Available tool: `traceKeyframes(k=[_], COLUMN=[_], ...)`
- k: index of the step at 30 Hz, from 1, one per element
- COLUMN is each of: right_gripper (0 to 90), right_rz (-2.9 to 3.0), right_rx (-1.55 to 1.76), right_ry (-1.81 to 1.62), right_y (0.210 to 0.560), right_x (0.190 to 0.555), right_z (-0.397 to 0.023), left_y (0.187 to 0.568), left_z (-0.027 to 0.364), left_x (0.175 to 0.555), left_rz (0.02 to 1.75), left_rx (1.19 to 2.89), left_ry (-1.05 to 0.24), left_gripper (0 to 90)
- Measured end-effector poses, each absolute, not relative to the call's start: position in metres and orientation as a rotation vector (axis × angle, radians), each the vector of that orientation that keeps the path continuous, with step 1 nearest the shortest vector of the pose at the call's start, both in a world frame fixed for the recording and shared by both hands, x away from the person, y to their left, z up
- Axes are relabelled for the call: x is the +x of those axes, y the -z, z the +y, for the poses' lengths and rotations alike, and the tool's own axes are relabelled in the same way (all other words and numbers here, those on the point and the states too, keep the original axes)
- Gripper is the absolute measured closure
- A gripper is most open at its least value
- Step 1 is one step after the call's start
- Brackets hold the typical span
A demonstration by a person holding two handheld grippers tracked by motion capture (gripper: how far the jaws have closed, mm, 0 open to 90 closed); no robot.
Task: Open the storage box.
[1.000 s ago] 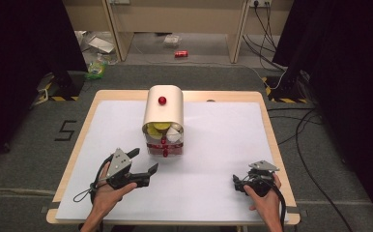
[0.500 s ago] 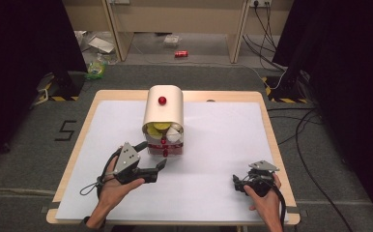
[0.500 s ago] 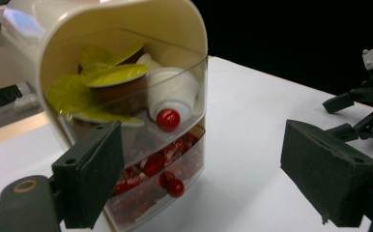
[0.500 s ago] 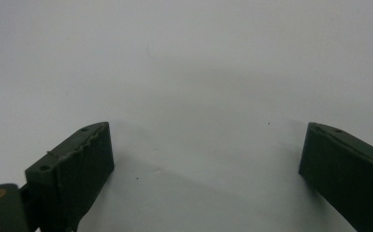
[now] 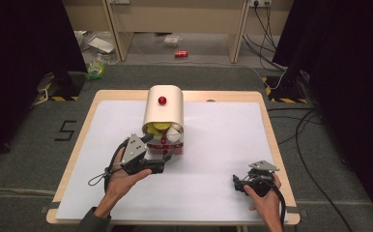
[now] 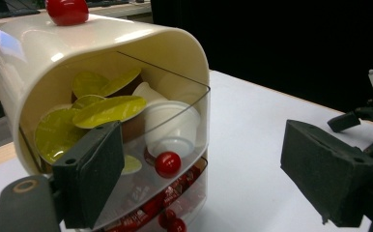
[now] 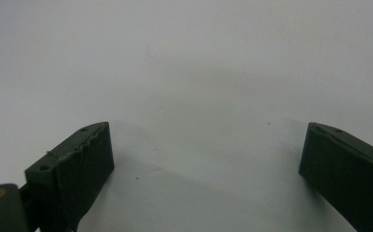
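White table (image 5: 213, 145) on grey carpet; left hand-held gripper (image 5: 161, 163) agape at capsule dispenser (image 5: 163, 113), right hand-held gripper (image 5: 236, 182) agape.

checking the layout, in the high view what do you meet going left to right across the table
left tongs → capsule holder → right tongs

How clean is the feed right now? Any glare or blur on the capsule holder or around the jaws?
Left gripper view: the capsule holder is sharp, with bright glare on its cream top and reflections on the clear drawer front; the left gripper jaws look soft up close. Right gripper view: the right gripper jaws throw a soft shadow on the featureless white table. High view: evenly lit table, dark surroundings.
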State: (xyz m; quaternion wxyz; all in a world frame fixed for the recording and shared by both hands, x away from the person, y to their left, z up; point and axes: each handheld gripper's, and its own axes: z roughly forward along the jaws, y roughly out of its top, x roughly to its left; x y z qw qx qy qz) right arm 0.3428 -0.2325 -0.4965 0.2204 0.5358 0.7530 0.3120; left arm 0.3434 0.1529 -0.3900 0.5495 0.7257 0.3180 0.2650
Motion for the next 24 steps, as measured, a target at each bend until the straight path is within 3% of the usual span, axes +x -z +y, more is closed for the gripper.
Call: traceKeyframes(k=[24], right_gripper=[5.1], right_rz=[2.083], right_rx=[1.481], right_ry=[-0.862], right_y=[0.496], right_x=[0.343], right_z=[-0.233], left_y=[0.391], left_z=[0.144], left_x=[0.377], left_rz=[0.783], left_rx=[1.663], left_ry=[-0.695], left_gripper=[15.3])
